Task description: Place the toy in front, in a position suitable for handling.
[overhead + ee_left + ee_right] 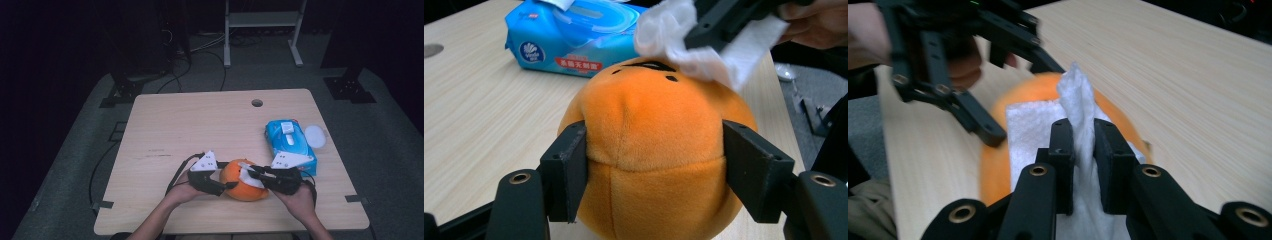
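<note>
Orange plush toy point(656, 165) — round, soft, short fuzzy pile, with a stitched seam and small black face marks — sitting on pale wood-grain table point(200, 125) near front edge. Squeezed at both sides by left gripper point(654, 172), flat black pads dented into the fabric. Thin white wipe point(1048, 135), crumpled and fibrous, draped over top of toy — pinched tight by right gripper point(1083, 165). Glossy blue wipes pack point(291, 142) just beyond, rectangular, lying flat.
</note>
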Available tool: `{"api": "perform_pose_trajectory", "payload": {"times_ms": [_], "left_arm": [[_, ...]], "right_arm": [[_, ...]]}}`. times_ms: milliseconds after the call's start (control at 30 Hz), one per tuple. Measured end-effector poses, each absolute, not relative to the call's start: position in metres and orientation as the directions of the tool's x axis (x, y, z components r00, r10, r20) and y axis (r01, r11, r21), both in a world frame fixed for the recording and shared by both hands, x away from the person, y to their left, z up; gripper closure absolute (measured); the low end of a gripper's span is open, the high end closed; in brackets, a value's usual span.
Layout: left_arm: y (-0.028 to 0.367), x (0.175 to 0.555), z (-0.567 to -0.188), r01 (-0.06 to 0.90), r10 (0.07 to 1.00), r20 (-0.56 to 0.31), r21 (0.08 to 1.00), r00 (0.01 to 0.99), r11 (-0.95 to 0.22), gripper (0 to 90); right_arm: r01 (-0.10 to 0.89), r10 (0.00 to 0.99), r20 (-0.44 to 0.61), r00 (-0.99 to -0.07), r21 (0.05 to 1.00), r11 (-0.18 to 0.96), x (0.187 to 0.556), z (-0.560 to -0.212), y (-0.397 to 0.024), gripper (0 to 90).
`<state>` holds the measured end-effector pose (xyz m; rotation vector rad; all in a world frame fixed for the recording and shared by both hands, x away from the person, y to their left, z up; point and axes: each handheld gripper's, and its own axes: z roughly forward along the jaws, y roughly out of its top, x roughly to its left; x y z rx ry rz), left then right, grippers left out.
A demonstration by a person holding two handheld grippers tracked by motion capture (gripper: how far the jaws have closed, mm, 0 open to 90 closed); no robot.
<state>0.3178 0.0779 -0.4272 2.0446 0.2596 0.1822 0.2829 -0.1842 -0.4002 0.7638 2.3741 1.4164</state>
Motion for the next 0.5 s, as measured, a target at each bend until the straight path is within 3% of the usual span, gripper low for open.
{"api": "perform_pose_trajectory", "payload": {"times_ms": [167, 367, 433, 500], "left_arm": [[0.068, 0.306, -0.424, 0.016, 0.219, 0.109, 0.865, 0.970, -0.502, 32.0], [0.072, 0.309, -0.427, 0.035, 0.219, 0.085, 0.870, 0.972, -0.491, 31.5], [0.073, 0.311, -0.427, 0.063, 0.235, 0.058, 0.877, 0.970, -0.477, 27.1], [0.073, 0.316, -0.428, 0.130, 0.283, 0.005, 0.880, 0.959, -0.456, 16.5]], "right_arm": [[0.231, 0.503, -0.001, -0.864, 0.887, 0.399, 0.273, -0.394, -0.160, 78.2], [0.278, 0.570, 0.008, -0.822, 0.879, 0.388, 0.286, -0.396, -0.177, 78.2], [0.316, 0.596, 0.029, -0.803, 0.868, 0.383, 0.292, -0.401, -0.188, 78.2], [0.347, 0.604, 0.061, -0.794, 0.862, 0.369, 0.295, -0.405, -0.196, 78.2]]}}
